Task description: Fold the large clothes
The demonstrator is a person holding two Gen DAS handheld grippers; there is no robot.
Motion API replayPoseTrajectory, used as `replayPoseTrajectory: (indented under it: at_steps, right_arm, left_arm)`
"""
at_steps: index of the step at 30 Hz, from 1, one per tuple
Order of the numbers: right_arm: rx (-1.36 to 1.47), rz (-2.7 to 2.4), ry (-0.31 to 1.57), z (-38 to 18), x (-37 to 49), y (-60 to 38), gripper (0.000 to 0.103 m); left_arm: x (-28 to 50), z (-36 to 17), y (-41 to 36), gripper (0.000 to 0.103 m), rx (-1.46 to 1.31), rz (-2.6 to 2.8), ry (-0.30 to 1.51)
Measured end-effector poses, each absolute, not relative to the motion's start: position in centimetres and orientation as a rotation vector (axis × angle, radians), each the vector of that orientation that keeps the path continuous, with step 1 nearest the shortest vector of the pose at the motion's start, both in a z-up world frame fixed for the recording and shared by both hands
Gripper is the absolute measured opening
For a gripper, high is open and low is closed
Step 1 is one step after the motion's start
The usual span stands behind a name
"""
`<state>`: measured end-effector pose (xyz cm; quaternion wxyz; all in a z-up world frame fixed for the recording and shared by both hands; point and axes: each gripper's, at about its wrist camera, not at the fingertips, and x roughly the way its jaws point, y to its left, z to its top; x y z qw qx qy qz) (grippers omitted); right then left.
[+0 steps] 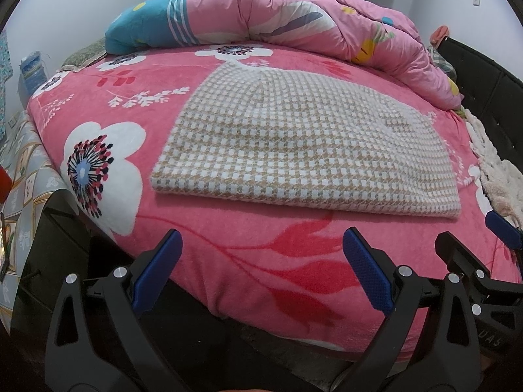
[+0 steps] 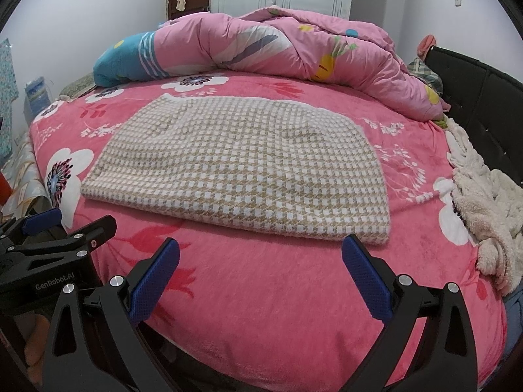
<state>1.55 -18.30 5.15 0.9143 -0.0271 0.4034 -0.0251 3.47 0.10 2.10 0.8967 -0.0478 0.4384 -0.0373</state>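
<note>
Houndstooth garment [image 1: 304, 143], beige and white, lies folded into a flat rectangle near the middle of the bed [image 1: 228, 261], on a pink fleece blanket [image 2: 261, 294] printed with large white flowers; its near edge runs parallel to the front edge of the bed and shows a doubled thickness; nothing touches it. The left gripper [image 1: 261, 254] hangs over the front part of the blanket, short of the garment, its blue-padded fingers [image 1: 366, 271] spread wide apart with nothing between them; the right gripper [image 2: 260, 261] hangs likewise, fingers [image 2: 364, 277] wide apart and empty, the right-hand fingertip just short of the garment's near right corner. Each gripper shows at the edge of the other's view, so the two are side by side. A pink quilt [image 1: 310, 19] with a teal patch lies bunched along the far side of the bed; a cream fluffy textile [image 2: 490, 215] is heaped at the right edge, against a black bed frame [image 2: 483, 91].
</note>
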Motion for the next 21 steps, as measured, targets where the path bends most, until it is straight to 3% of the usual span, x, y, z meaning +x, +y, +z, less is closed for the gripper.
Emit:
replayPoseTrajectory:
  at_steps: [21]
  right_arm:
    - [-0.053, -0.053, 0.839, 4.94, 1.45, -18.25, 0.097]
  left_arm:
    - [3.33, 2.08, -0.35, 0.095, -0.094, -0.078, 0.912]
